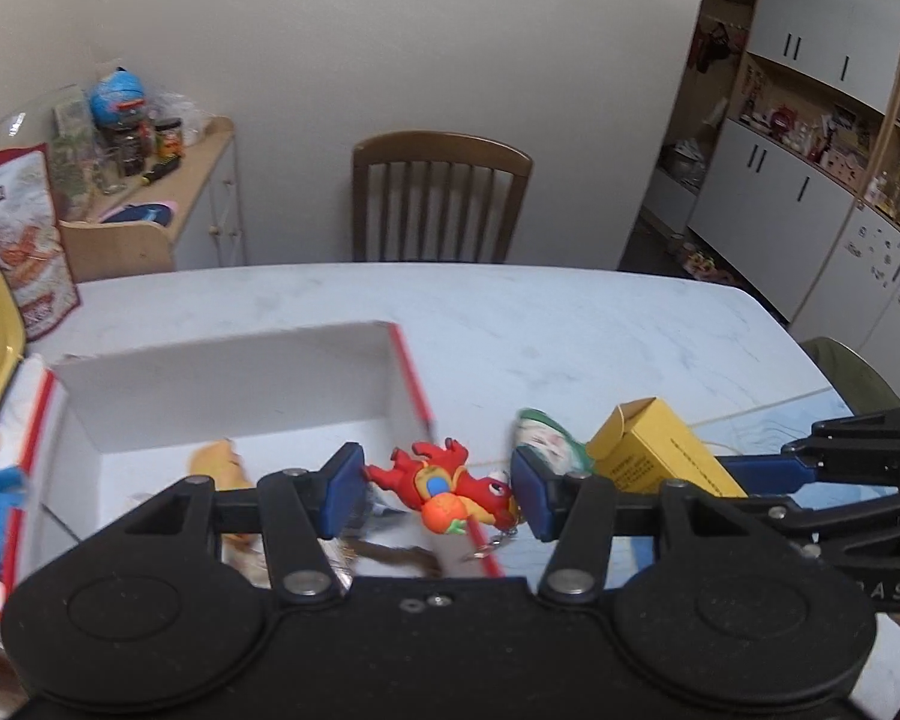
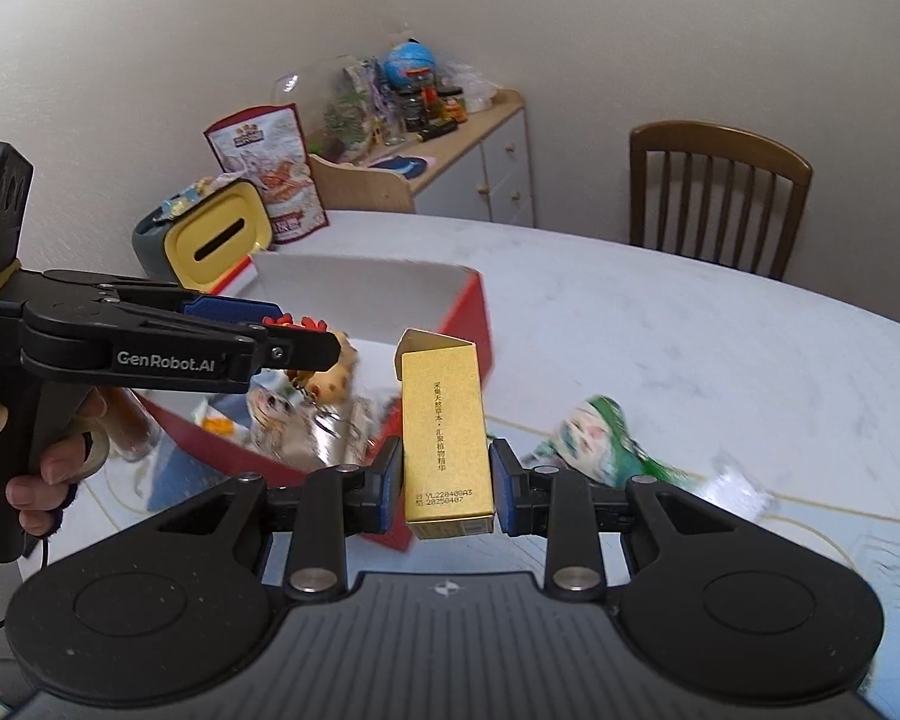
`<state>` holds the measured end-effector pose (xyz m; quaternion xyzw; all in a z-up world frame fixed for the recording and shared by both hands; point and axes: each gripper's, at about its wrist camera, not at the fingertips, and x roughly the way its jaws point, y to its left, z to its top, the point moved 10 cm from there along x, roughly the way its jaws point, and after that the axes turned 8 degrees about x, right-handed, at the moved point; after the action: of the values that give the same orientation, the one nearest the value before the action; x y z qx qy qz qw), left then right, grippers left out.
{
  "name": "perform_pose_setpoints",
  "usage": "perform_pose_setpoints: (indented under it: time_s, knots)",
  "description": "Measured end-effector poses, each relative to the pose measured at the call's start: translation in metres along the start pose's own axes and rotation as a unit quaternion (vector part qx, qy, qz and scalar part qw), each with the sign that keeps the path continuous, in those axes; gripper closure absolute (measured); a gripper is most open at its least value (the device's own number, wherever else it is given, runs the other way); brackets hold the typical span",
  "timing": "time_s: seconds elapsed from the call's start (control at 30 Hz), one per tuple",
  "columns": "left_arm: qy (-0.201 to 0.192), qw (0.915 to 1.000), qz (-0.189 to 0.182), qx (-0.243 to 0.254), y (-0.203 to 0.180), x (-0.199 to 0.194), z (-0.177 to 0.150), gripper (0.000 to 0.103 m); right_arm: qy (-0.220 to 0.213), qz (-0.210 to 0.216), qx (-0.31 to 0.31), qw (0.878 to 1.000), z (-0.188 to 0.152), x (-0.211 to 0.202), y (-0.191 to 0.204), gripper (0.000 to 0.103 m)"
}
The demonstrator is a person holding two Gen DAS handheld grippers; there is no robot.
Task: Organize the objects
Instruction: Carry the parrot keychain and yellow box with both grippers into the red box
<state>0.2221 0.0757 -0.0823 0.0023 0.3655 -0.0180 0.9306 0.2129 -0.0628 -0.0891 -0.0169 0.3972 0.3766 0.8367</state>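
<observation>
At the bottom centre of the left wrist view, the red dragon toy (image 1: 450, 489) hung between the blue pads of the left gripper (image 1: 438, 489), jaws pinching it from both sides, right above the red rim of the open box (image 1: 234, 384). And look at the right wrist view: dead centre, low in the frame, the gold carton (image 2: 447, 444) stood upright in the right gripper (image 2: 447, 492), its flap open at the top, the pads pressed against its two sides, so both tongs were loaded at once! The box filled the middle left of that view, white inside and red outside, and it was not bare: a spotted plush figure (image 2: 336, 378), a striped tiger-like toy (image 2: 270, 414) and some blurred packets lay on its floor, so I judged a fair part of the sorting already done. The dragon toy looked nearly home, needing only a drop past the rim; the carton hovered near the box's right wall, not yet inside. Out on the marble table (image 2: 690, 312), to the right of centre, a green-and-white figure (image 2: 594, 438) lay loose, and just past it a pale blurred item I could not make out. So by my count two things were in hand and at least one waited on the table. At the far left a hand (image 2: 48, 456) gripped the left tool's handle.
</observation>
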Motion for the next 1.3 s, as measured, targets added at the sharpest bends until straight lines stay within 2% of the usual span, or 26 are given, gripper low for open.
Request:
perform_pose_setpoints:
  time_s: [0.4,0.73,1.0,1.3]
  knots:
    - [0.016,0.9988,0.044,-0.014,0.083,0.007,-0.009,0.050,0.011,-0.001,-0.013,1.000,0.020,0.051,0.057,0.073]
    - [0.037,0.9957,0.077,-0.034,0.139,0.027,-0.020,0.050,0.033,-0.033,-0.025,0.999,0.027,0.109,0.075,0.073]
    - [0.054,0.9931,0.099,-0.031,0.157,0.053,-0.024,0.050,0.059,-0.056,-0.036,0.996,0.025,0.156,0.075,0.073]
    - [0.091,0.9906,0.100,-0.021,0.160,0.086,-0.040,0.050,0.091,-0.071,-0.047,0.992,0.014,0.189,0.073,0.073]
